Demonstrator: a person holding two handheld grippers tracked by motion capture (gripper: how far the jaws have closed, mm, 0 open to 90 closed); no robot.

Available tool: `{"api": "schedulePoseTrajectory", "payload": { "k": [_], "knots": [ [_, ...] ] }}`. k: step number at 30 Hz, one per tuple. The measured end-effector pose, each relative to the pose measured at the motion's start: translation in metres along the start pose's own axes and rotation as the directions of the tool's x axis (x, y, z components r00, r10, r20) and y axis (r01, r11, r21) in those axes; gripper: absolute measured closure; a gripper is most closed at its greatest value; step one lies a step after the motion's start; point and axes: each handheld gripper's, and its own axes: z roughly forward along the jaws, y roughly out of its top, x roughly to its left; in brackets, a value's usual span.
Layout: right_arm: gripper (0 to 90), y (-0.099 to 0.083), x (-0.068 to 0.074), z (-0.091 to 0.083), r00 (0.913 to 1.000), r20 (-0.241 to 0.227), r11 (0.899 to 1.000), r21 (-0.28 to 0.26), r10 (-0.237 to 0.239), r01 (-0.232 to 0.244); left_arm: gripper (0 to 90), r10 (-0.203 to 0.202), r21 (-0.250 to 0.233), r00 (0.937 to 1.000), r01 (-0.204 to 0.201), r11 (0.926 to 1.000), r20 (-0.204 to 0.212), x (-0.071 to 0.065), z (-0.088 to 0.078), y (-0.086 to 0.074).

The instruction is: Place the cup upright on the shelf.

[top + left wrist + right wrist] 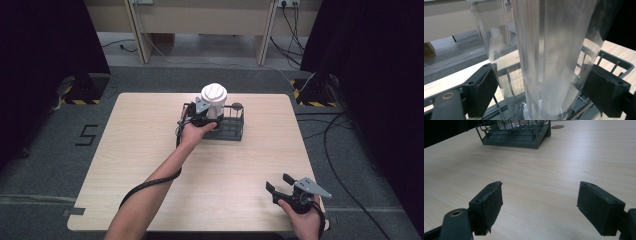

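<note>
So the left gripper has its jaws either side of a clear plastic cup, tall and see-through with faint vertical ribs, standing in the dark wire rack near the far middle of the table. Up close the pads sit right at the cup's walls, but honestly I can't tell if they're actually squeezing it, and the cup's base is hard to make out. The right gripper hangs over the near right corner, jaws wide apart and holding nothing.
</note>
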Motion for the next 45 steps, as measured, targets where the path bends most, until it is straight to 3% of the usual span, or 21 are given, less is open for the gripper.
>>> {"api": "schedulePoseTrajectory", "payload": {
  "k": [6,13,23,45],
  "knots": [
    [21.0,0.0,0.0,0.0,1.0,0.001,1.0,0.0,0.0,0.0,14.6,-0.004,-0.006,1.0,0.004,1.0,0.002,-0.001,-0.009,0.006],
    [21.0,0.0,0.001,0.0,1.0,0.0,1.0,0.002,0.001,-0.001,14.4,0.021,-0.016,0.9998,-0.021,0.9996,0.002,-0.001,-0.022,0.005],
    [21.0,0.0,0.001,0.0,1.0,-0.001,1.0,0.003,0.002,-0.002,14.4,0.017,-0.019,0.9999,-0.017,0.9997,-0.002,0.003,-0.038,0.003],
    [21.1,0.0,0.001,0.001,1.0,0.001,1.0,0.003,0.006,-0.006,14.5,0.008,-0.009,0.9998,-0.008,0.9999,0.017,0.015,-0.078,-0.01]
  ]
}}
